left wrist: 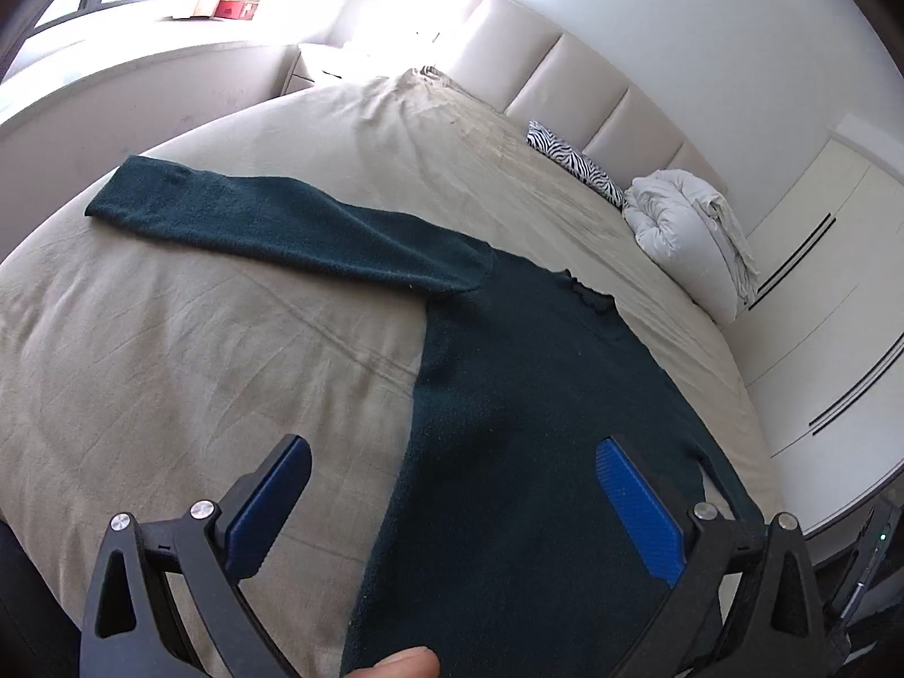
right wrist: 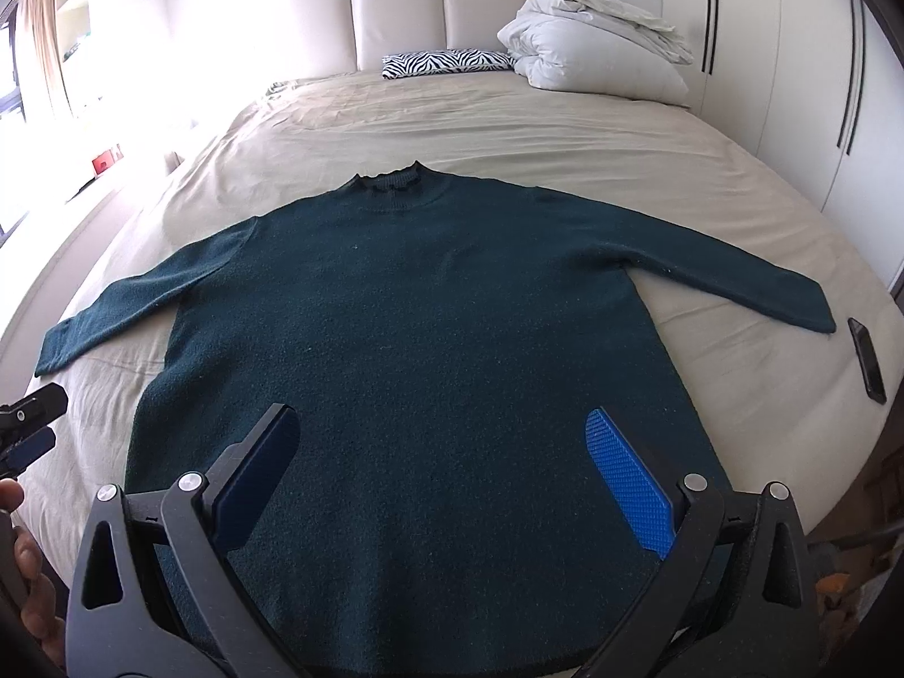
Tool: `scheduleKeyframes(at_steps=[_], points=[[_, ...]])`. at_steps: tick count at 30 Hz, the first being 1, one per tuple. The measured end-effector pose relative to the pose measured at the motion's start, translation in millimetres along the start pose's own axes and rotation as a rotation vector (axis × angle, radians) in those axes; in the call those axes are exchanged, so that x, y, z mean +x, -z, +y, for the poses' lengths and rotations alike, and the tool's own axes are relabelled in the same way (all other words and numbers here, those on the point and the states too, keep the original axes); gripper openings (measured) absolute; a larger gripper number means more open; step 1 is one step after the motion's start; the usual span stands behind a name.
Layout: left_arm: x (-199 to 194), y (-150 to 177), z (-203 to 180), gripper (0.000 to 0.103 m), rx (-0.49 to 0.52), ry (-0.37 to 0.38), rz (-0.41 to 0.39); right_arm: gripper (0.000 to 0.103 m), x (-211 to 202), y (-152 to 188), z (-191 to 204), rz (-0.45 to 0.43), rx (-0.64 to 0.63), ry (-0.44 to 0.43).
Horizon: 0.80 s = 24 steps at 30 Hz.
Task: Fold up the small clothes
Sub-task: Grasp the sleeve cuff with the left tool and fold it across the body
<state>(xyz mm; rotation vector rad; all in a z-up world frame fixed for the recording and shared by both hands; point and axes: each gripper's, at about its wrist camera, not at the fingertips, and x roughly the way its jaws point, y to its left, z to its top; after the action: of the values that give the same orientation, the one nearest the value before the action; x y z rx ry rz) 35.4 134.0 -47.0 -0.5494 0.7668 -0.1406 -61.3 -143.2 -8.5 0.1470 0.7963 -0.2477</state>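
- A dark green sweater (right wrist: 418, 339) lies flat and face up on the bed (right wrist: 508, 130), spread out near the foot end, its ruffled collar (right wrist: 390, 181) pointing toward the headboard (right wrist: 440, 5).
- Both sleeves are stretched out sideways: the left sleeve (left wrist: 271, 220) runs toward the window side, the right sleeve (right wrist: 723, 271) toward the wardrobe side.
- The right gripper (right wrist: 446, 474) hovers over the lower part of the sweater, jaws spread wide, holding nothing; its blue pads (right wrist: 627, 480) flank bare knit.
- The left gripper (left wrist: 452, 508) sits over the sweater's left edge near the hem, also spread wide and empty; one finger is above the beige sheet, the other above the knit.
- A fingertip (left wrist: 401, 664) of the person shows at the bottom edge of the left wrist view.
- A dark phone (right wrist: 867, 361) lies on the sheet just beyond the right cuff, not touching it.
- Near the headboard, well apart from the sweater, rest a zebra-print pillow (right wrist: 446, 62) and a folded white duvet (right wrist: 599, 45), side by side.
- A white wardrobe (right wrist: 791, 56) stands to the right of the bed.
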Motion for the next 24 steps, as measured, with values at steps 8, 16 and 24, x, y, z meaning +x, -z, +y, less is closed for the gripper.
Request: scheduleKeyframes(at_steps=[8, 16, 24], points=[[-5, -54, 87, 0.103, -0.183, -0.133, -0.087, 0.103, 18, -22, 8, -0.068, 0.008, -0.085], [22, -107, 202, 0.103, -0.51, -0.162, -0.196, 0.103, 58, -53, 19, -0.019, 0.035, -0.194], [53, -121, 260, 0.103, -0.759, -0.156, -0.234, 0.071, 105, -71, 33, 0.06, 0.09, -0.306]])
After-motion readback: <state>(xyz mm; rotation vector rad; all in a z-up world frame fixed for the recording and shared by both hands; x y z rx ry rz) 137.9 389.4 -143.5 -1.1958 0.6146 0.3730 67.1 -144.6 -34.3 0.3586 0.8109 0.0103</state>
